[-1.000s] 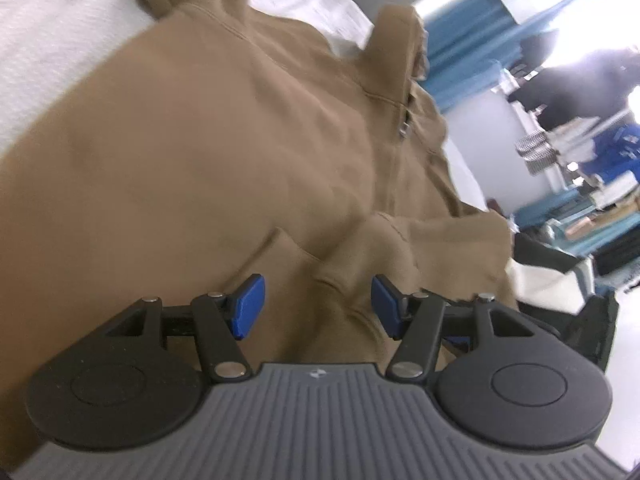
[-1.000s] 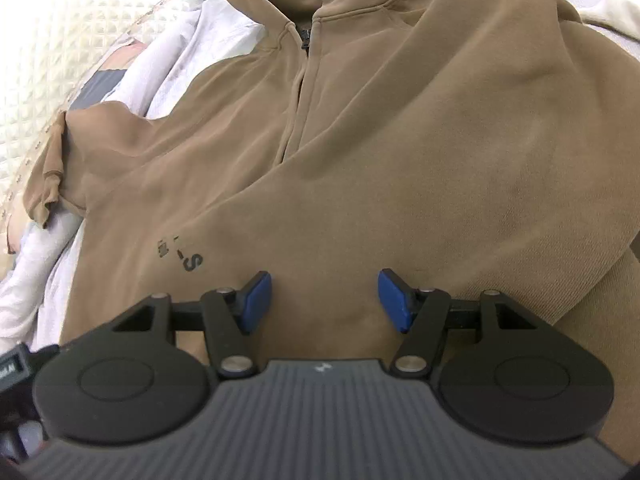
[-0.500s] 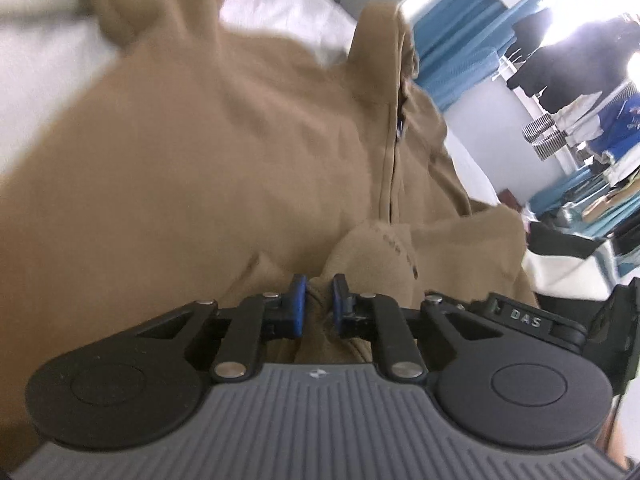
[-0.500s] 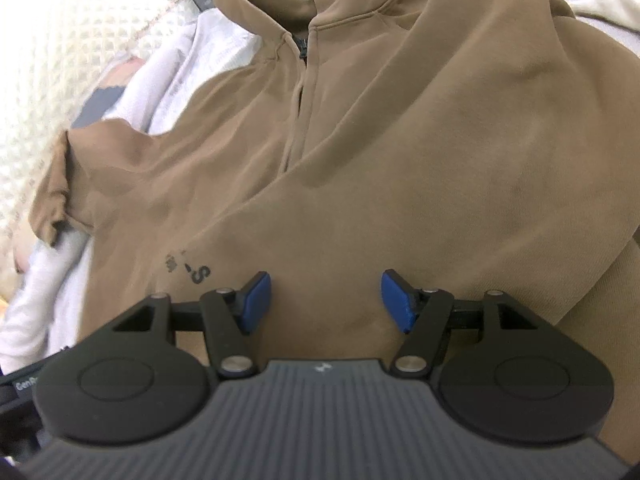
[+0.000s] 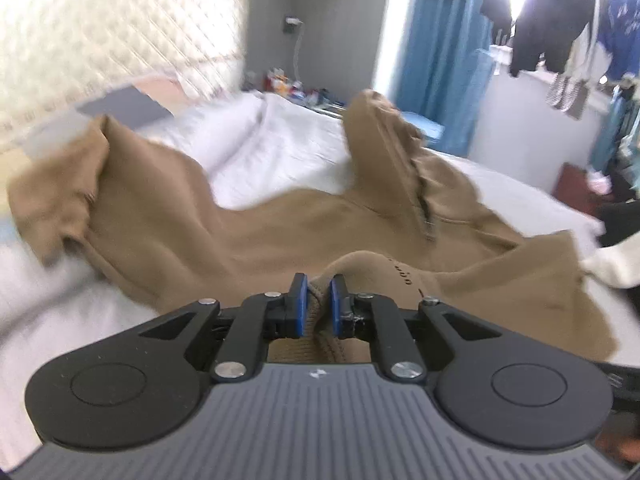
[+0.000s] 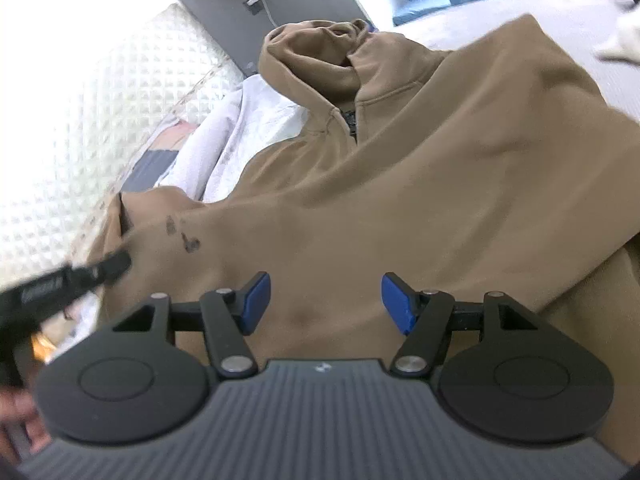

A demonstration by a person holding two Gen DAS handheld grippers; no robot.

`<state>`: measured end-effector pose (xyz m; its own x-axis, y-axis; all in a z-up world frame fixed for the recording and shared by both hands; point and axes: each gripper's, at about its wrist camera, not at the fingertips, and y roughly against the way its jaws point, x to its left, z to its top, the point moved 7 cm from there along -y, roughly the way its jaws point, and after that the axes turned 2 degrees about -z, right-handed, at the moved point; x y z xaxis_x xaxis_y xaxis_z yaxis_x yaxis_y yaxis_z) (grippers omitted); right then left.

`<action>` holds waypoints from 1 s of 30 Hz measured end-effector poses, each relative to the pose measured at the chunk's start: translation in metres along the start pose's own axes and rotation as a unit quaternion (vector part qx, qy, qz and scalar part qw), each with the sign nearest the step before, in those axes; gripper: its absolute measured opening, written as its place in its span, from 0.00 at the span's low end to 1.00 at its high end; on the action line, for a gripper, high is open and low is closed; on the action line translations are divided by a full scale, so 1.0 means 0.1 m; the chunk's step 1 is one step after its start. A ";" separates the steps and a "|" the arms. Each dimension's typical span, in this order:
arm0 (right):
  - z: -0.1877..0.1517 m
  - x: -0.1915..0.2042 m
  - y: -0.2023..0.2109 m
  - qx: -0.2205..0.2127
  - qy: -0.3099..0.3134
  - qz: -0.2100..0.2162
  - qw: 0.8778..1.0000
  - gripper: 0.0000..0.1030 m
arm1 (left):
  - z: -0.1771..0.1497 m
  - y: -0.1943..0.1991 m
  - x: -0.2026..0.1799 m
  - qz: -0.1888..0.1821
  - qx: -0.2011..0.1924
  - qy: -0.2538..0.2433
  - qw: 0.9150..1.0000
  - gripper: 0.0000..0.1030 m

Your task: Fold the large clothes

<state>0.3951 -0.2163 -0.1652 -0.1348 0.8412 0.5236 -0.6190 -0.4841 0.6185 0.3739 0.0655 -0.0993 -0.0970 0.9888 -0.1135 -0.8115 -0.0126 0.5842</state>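
Hoodie (image 5: 248, 236) on white bed (image 5: 288, 152); left gripper (image 5: 318, 306) pinches its fabric, right gripper (image 6: 324, 300) spread.

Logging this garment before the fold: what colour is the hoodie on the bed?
Plain tan brown hoodie with small dark lettering; clearest in the right wrist view.

Our left gripper (image 5: 318, 307) has clamped shut on a fold of the brown hoodie (image 5: 280, 232) and lifted it; bed sheet (image 5: 280, 140) and headboard (image 5: 100, 32) now show toward 11 o'clock.
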 end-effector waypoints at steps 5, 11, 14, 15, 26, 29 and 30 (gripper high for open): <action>-0.13 0.05 -0.28 0.035 0.075 -0.042 0.996 0.61 | -0.19 -0.54 0.41 0.039 0.029 0.005 0.999 0.14; -0.24 0.04 -0.47 0.056 0.114 -0.070 0.990 0.60 | -0.57 -1.04 0.72 0.032 0.071 0.036 0.996 0.17; -0.24 0.04 -0.53 0.057 0.116 -0.073 0.989 0.60 | -0.60 -1.13 0.76 0.033 0.067 0.058 0.996 0.21; -0.23 0.04 -0.56 0.056 0.119 -0.074 0.988 0.61 | -0.60 -1.14 0.76 0.031 0.065 0.063 0.995 0.21; -0.23 0.05 -0.53 0.055 0.105 -0.076 0.990 0.63 | -0.28 -0.76 1.12 0.037 0.046 0.073 0.996 0.56; -0.22 0.05 -0.54 0.055 0.098 -0.075 0.991 0.63 | 0.01 -0.76 1.40 0.094 0.038 0.038 0.994 0.60; -0.21 0.05 -0.54 0.055 0.098 -0.075 0.991 0.63 | 0.11 -0.79 1.49 0.112 0.038 0.026 0.993 0.60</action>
<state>0.4115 -0.1811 -0.2085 -0.2023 0.9308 0.3043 -0.5573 -0.3649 0.7458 0.4294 0.2153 -0.1534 -0.3017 0.9533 -0.0133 -0.7207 -0.2189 0.6578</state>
